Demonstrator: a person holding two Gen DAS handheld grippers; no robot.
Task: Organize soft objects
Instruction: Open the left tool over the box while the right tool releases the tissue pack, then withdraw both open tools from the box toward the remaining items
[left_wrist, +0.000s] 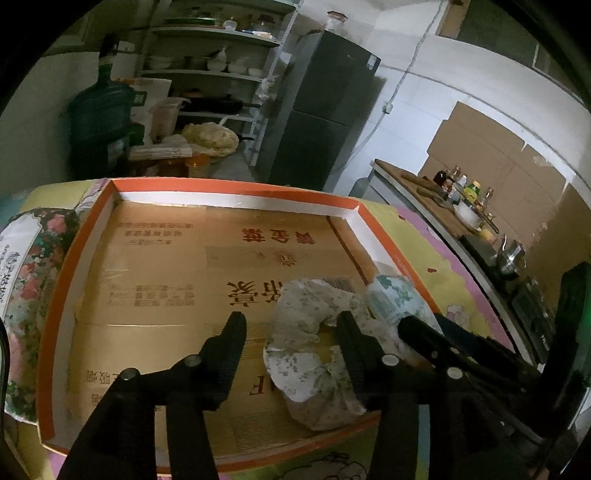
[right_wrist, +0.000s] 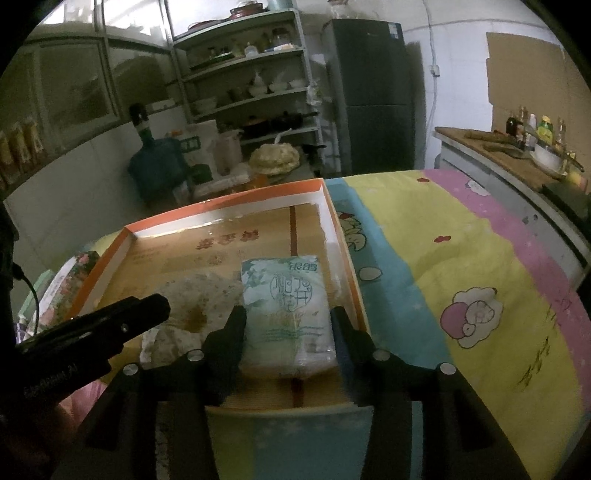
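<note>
Left gripper (left_wrist: 291, 332): jaws apart, holding nothing; floral cloth (left_wrist: 314, 354) lies loose, lower centre.
Right gripper (right_wrist: 288, 325): jaws spread beside tissue pack (right_wrist: 286, 314), apparently released, lower centre.
Orange tray (left_wrist: 236, 186): collects both soft items.

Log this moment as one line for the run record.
left gripper: open over floral cloth | right gripper: open around tissue pack | both items in orange-rimmed box
</note>
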